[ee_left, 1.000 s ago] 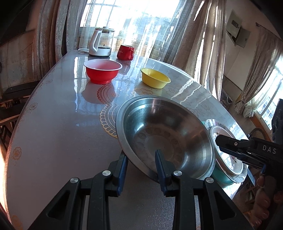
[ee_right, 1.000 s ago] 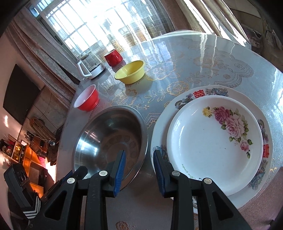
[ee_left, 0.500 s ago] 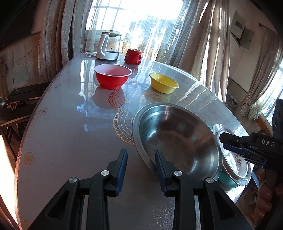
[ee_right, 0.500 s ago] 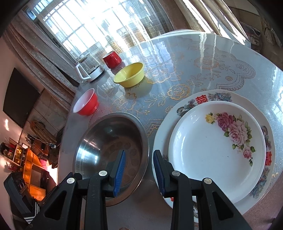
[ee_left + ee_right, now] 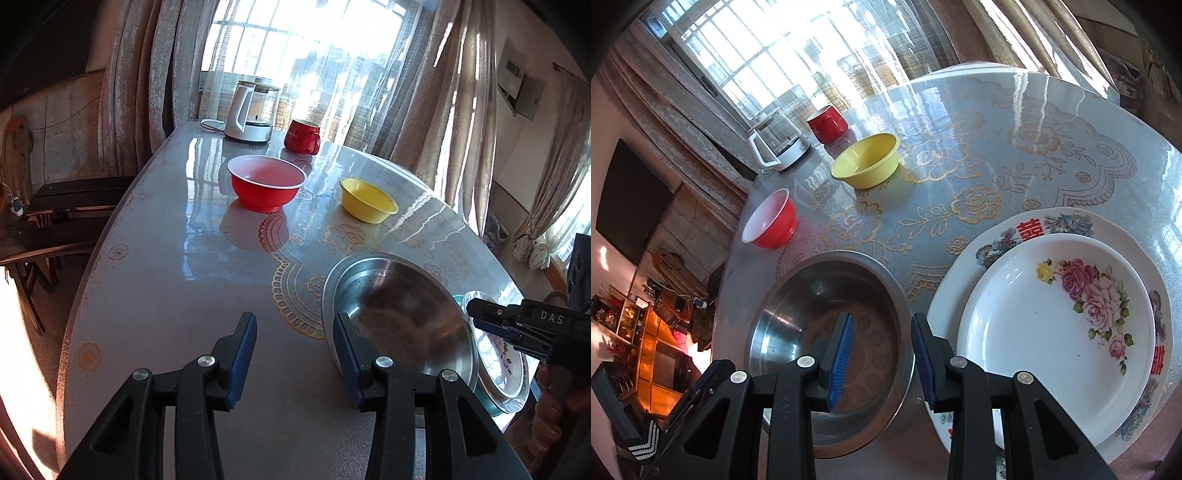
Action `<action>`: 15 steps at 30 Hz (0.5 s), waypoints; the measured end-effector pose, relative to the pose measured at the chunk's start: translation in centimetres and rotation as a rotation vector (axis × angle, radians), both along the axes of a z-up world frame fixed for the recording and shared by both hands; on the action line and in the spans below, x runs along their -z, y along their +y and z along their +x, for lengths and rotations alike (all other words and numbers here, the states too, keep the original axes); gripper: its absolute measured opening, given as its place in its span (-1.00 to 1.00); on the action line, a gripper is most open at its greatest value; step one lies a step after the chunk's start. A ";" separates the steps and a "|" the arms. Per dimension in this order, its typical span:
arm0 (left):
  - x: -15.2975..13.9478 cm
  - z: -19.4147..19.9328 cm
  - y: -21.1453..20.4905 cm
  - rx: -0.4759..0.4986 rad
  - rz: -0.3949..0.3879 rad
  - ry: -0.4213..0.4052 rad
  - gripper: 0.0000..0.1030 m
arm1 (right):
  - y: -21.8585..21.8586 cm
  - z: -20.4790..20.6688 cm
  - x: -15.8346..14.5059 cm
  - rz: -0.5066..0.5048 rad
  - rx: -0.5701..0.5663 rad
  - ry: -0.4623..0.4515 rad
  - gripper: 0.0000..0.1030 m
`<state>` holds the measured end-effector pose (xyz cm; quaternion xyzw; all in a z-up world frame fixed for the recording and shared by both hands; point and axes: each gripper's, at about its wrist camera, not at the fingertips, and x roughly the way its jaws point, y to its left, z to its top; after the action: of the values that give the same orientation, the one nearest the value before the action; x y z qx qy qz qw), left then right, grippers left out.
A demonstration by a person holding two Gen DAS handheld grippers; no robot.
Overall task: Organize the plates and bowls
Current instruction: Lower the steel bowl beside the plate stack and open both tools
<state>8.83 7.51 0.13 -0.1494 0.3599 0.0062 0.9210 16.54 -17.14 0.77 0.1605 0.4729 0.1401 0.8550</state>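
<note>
Steel bowl, released on table beside stacked plates; left gripper, opening and empty, is best sent to red bowl at eleven o'clock; right gripper part-open, empty.

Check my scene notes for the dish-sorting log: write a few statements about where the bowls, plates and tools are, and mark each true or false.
1. The small rose plate sits on the larger plate. True.
2. The yellow bowl is nested in the red bowl. False: they stand apart on the table.
3. The left tool grips the steel bowl. False: its jaws are opening, nothing between them.
4. The red mug stands beside the kettle. True.
5. The right tool holds nothing. True.
</note>
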 end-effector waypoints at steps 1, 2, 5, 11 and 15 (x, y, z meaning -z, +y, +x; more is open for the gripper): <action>-0.1 0.1 0.1 -0.002 0.000 -0.001 -0.10 | 0.0 0.1 0.0 0.002 0.000 0.000 -0.36; -0.2 0.3 0.3 -0.001 -0.002 -0.003 -0.10 | 0.0 0.2 0.0 -0.001 0.001 0.000 -0.36; -0.5 0.9 0.5 -0.005 0.007 -0.005 -0.07 | -0.3 0.7 0.1 -0.002 0.012 0.003 -0.36; -1.1 2.1 0.7 0.001 0.013 -0.015 0.08 | -0.8 1.3 0.3 -0.007 0.032 0.011 -0.36; -1.4 3.1 0.5 0.006 0.018 -0.019 0.20 | -1.3 1.4 0.2 -0.001 0.040 0.013 -0.36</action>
<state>11.92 7.96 1.55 -0.1401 0.3514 0.0052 0.9257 17.97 -18.44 0.52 0.1705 0.4752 0.1217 0.8546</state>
